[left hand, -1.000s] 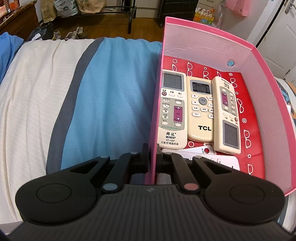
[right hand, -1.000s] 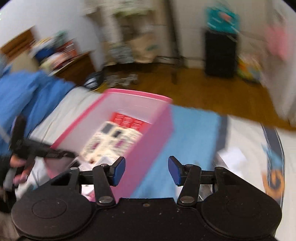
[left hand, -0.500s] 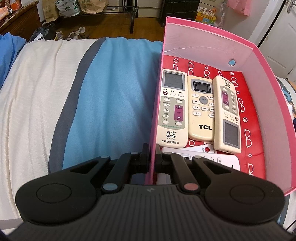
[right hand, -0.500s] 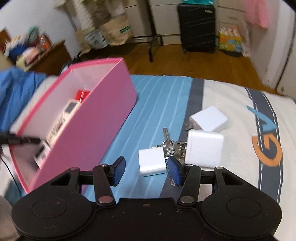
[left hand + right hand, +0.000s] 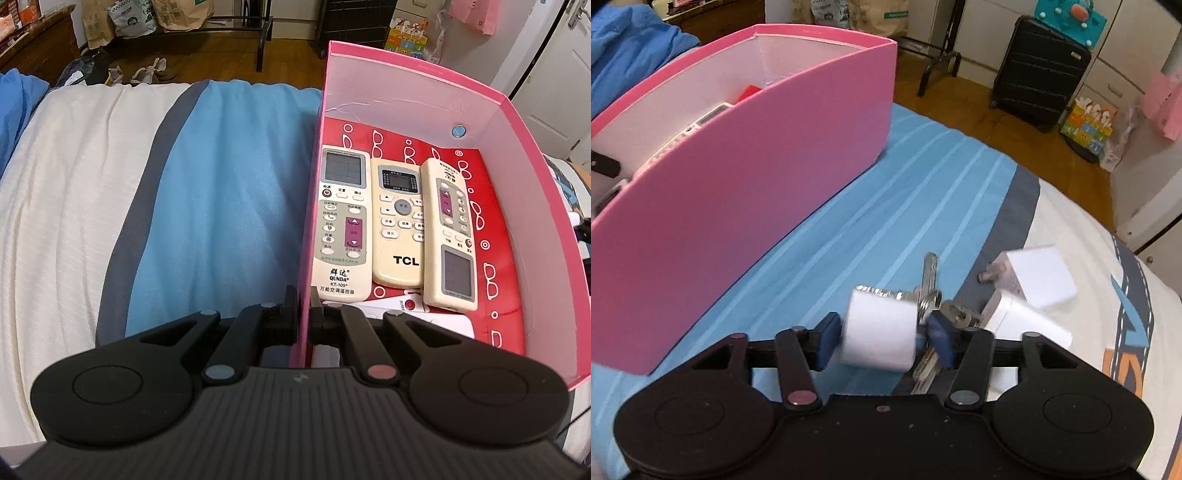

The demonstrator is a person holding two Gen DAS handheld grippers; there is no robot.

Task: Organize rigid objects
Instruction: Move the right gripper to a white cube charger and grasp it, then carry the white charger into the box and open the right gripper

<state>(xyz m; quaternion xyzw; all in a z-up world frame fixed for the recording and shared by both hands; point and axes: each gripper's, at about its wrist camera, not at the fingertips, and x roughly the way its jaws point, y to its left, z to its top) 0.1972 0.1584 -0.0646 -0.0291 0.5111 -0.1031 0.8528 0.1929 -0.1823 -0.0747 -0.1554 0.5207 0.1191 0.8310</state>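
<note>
A pink box (image 5: 413, 92) stands on the bed; it also shows in the right wrist view (image 5: 738, 177). Three cream remotes (image 5: 341, 225) lie side by side inside, with a white remote (image 5: 402, 306) near them. My left gripper (image 5: 303, 312) is shut on the box's left wall. My right gripper (image 5: 882, 338) is open, its blue pads either side of a white charger (image 5: 881, 334) on the bed. Keys (image 5: 931, 291) and two more white chargers (image 5: 1039, 275) lie just right of it.
The bed has a blue, grey and cream striped cover (image 5: 221, 184). A black suitcase (image 5: 1039, 68) and a metal rack stand on the wooden floor beyond the bed. A blue pillow (image 5: 631, 48) lies behind the box.
My right gripper has swung away from the box and dropped down to the chargers; a white charger now sits between its pads. My left gripper keeps its hold on the box wall.
</note>
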